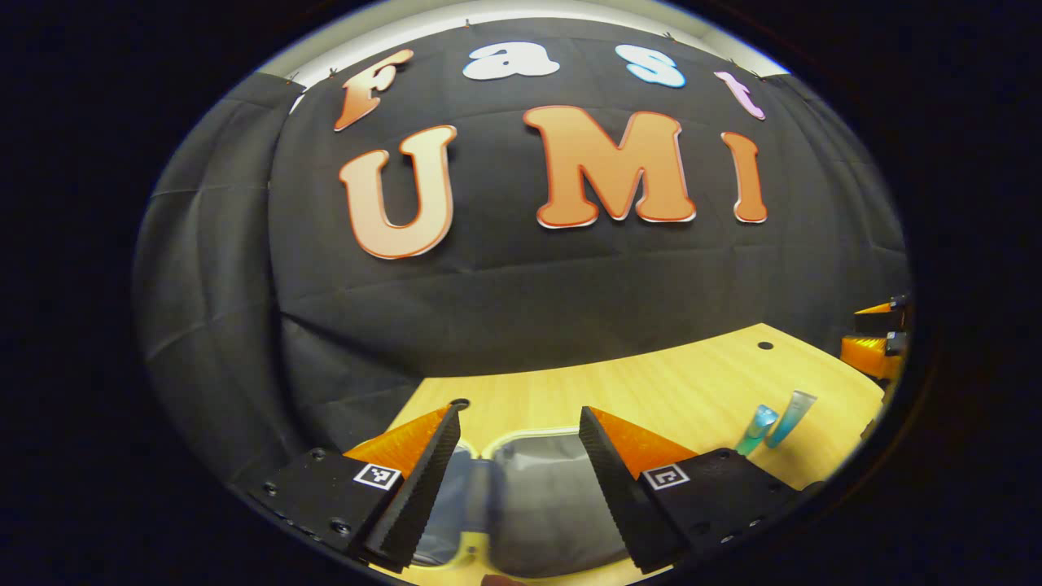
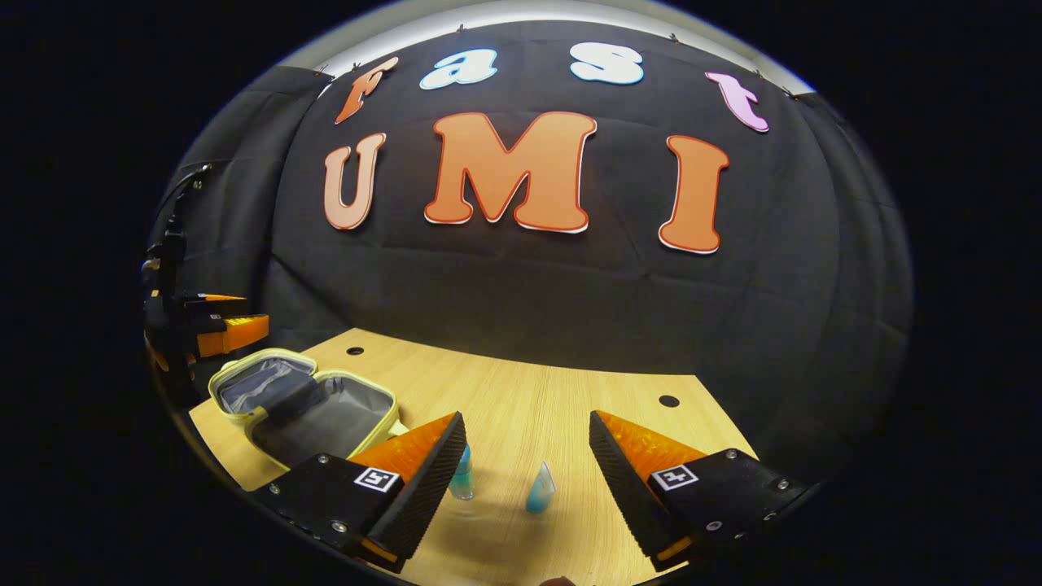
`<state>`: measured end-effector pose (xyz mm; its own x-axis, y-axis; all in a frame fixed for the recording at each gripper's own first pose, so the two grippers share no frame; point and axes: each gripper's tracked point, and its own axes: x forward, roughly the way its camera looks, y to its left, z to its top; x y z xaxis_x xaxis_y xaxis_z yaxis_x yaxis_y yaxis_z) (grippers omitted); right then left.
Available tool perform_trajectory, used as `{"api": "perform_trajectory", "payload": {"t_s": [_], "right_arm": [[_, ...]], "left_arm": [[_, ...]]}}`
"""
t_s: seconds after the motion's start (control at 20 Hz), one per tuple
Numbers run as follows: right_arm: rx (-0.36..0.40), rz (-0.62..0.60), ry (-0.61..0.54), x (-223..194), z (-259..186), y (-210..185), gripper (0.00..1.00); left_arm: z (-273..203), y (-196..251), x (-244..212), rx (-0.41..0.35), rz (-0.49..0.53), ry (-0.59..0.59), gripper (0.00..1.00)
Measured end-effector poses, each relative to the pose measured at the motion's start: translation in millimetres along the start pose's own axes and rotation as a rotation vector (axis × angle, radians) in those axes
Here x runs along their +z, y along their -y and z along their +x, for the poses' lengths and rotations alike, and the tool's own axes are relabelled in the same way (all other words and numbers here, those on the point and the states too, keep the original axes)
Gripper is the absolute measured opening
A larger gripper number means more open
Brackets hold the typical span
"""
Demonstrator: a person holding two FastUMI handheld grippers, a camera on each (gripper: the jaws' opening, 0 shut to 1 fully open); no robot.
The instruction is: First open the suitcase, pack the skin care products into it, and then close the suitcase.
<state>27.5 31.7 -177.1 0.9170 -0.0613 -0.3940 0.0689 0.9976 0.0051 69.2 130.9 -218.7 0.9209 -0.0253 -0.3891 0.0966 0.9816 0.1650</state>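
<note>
Suitcase (image 2: 305, 403): lies open on the tabletop (image 2: 570, 407), grey lining exposed.
Bottle (image 2: 462, 476): upright on the tabletop, beside the suitcase.
Tube (image 2: 540, 488): just beside the bottle, apart from it.
Left claw (image 1: 519, 452): fingers apart, empty, above the suitcase.
Right claw (image 2: 527, 460): fingers apart, empty, above both products.

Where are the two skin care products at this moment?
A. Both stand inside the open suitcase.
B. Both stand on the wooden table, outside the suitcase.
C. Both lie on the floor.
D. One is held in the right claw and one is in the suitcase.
B: in the right gripper view the small bottle and the tube stand on the table, apart from the open suitcase, with the right claw open above them.
</note>
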Motion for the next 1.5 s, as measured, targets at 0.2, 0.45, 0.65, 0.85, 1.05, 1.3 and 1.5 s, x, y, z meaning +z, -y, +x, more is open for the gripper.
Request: {"api": "perform_trajectory", "payload": {"t_s": [0.2, 0.45, 0.65, 0.85, 1.05, 1.3, 1.5], "right_arm": [[0.026, -0.006, -0.037, -25.0, 8.6, 13.0, 0.97], [0.065, -0.033, -0.043, -50.0, 16.2, 23.2, 0.97], [0.087, -0.043, -0.062, -76.5, 22.3, 28.9, 0.97], [0.096, -0.046, -0.077, -92.5, 27.6, 31.0, 0.97], [0.107, -0.054, -0.078, -101.7, 37.2, 28.9, 0.97], [0.119, -0.048, -0.115, -124.9, 48.5, 28.5, 0.97], [0.134, -0.030, -0.152, -144.6, 60.7, 24.2, 0.97]], "left_arm": [[2.0, 78.9, -14.8, -0.089, -0.001, -0.033, 0.92], [3.0, 152.9, -42.3, -0.189, -0.001, -0.050, 0.93], [13.2, 200.6, -73.0, -0.252, -0.022, -0.071, 0.93], [25.1, 242.6, -96.5, -0.319, -0.044, -0.101, 0.93], [41.7, 272.5, -125.9, -0.377, -0.046, -0.155, 0.93], [77.9, 291.1, -165.9, -0.378, -0.096, -0.233, 0.93], [91.2, 297.6, -172.1, -0.379, -0.104, -0.237, 0.60]]}}
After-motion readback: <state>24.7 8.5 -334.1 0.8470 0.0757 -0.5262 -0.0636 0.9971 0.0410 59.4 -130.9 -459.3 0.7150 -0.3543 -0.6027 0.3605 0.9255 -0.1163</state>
